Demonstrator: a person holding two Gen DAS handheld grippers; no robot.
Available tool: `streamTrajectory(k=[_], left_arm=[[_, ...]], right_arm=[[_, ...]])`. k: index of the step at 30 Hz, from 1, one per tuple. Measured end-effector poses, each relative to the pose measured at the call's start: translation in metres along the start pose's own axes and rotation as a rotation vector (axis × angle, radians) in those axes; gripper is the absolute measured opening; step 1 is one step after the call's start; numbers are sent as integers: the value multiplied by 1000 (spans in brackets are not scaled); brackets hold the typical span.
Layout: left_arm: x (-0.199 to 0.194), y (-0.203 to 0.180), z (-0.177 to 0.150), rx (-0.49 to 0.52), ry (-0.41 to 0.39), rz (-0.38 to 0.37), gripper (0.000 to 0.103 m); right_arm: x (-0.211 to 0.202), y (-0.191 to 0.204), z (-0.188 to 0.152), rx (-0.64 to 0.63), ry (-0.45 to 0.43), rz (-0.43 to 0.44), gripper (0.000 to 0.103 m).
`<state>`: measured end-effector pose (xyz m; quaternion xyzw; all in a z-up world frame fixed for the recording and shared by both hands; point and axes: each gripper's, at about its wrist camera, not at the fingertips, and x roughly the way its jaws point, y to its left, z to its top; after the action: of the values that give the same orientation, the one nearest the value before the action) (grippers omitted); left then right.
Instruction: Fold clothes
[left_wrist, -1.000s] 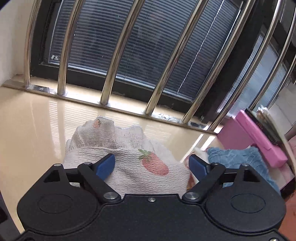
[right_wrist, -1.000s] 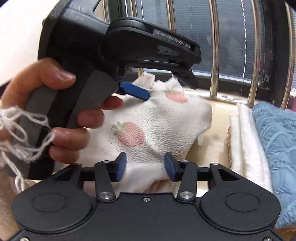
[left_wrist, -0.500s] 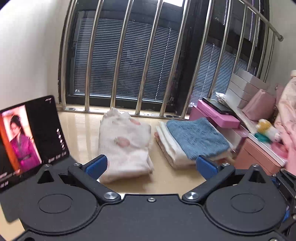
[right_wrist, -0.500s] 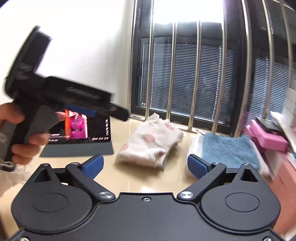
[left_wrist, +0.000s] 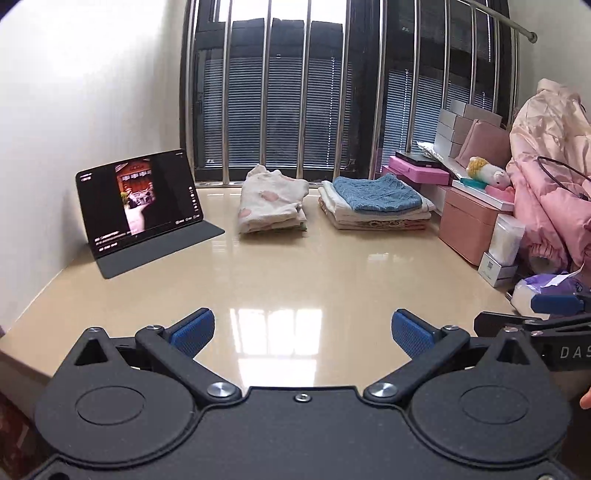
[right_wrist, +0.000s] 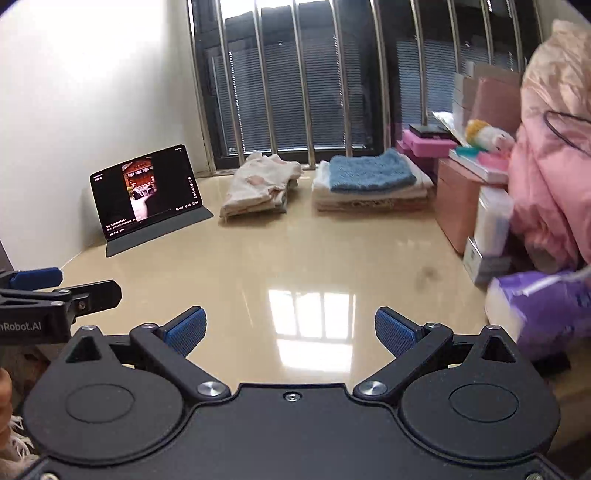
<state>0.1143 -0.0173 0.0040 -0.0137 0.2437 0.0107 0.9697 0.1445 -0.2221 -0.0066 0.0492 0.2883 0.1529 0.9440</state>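
Note:
A folded white garment with strawberry prints (left_wrist: 271, 203) lies at the far side of the beige table (left_wrist: 295, 280), by the window bars; it also shows in the right wrist view (right_wrist: 260, 188). Beside it on the right is a stack of folded clothes topped by a blue knit (left_wrist: 376, 194), also in the right wrist view (right_wrist: 371, 171). My left gripper (left_wrist: 303, 334) is open and empty over the near table. My right gripper (right_wrist: 290, 330) is open and empty too. Each gripper shows at the edge of the other's view.
A tablet (left_wrist: 138, 197) stands on its cover at the left, playing video. Pink boxes (left_wrist: 469, 225), a tissue pack (left_wrist: 546, 290) and a heap of pink bedding (left_wrist: 554, 166) crowd the right side. A white wall is on the left.
Both grippers have pulled back from the strawberry garment to the near side of the table. The right gripper has opened wider. The garment now lies folded on its own.

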Motion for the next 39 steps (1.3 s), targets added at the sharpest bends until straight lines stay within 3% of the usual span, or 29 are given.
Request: streamTrajectory(k=[9, 21, 39], left_arm=[[-49, -8, -29, -67, 24, -46, 103], [-80, -3, -46, -118, 49, -75, 103], [-85, -8, -48, -117, 36, -75, 103]], right_arm=[[-46, 12, -33, 63, 55, -46, 99], [-80, 34, -40, 6, 14, -68, 99], [-85, 37, -48, -8, 9, -72, 99]])
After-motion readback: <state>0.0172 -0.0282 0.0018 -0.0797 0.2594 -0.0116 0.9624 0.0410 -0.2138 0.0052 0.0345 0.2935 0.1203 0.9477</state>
